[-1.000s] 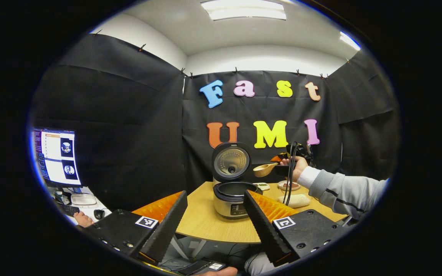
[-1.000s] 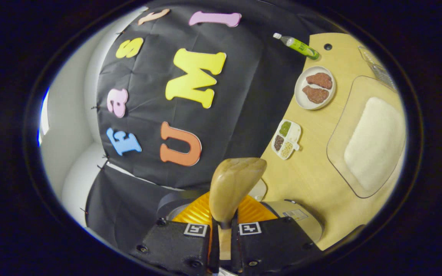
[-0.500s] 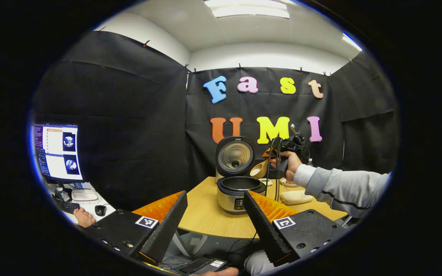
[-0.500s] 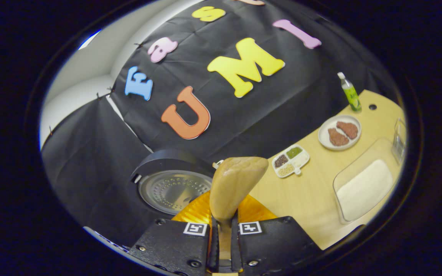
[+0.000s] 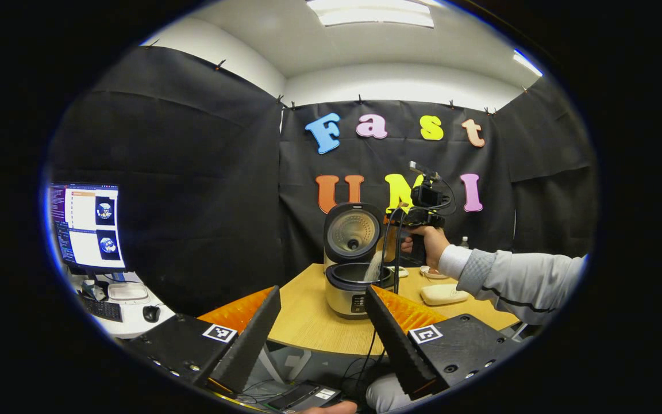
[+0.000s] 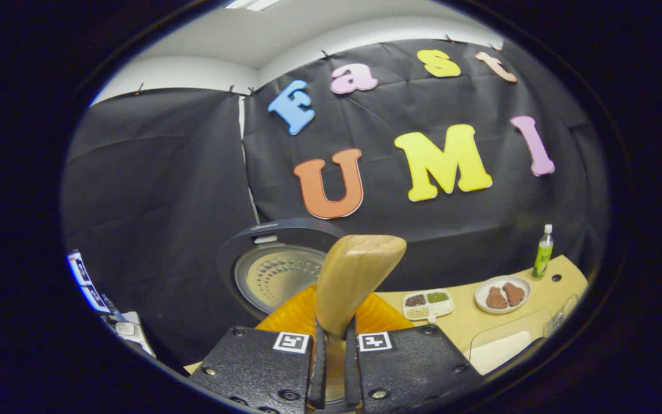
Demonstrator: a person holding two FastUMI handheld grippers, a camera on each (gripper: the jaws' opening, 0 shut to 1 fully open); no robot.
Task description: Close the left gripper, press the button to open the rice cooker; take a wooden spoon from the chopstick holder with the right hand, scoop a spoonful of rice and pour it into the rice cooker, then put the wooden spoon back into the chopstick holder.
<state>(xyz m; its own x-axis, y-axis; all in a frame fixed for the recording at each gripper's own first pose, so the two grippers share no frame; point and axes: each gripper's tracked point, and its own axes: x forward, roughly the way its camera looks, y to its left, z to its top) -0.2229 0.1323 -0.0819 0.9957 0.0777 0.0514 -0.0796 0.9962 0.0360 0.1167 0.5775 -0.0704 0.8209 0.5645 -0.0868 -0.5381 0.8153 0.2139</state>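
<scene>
One wooden table, black-draped booth.

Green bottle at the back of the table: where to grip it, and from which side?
Judging by its pose, take the green bottle around its straight body below the narrow capped neck, jaws level, coming in from the table's front. It stands upright near the back edge with the black cloth wall close behind; the plate of meat sits in front, so approach above it.

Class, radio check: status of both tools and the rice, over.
Left tool open, idle. Right tool shut on wooden spoon, tipped. Rice streaming into rice cooker. Nothing blocking.
</scene>
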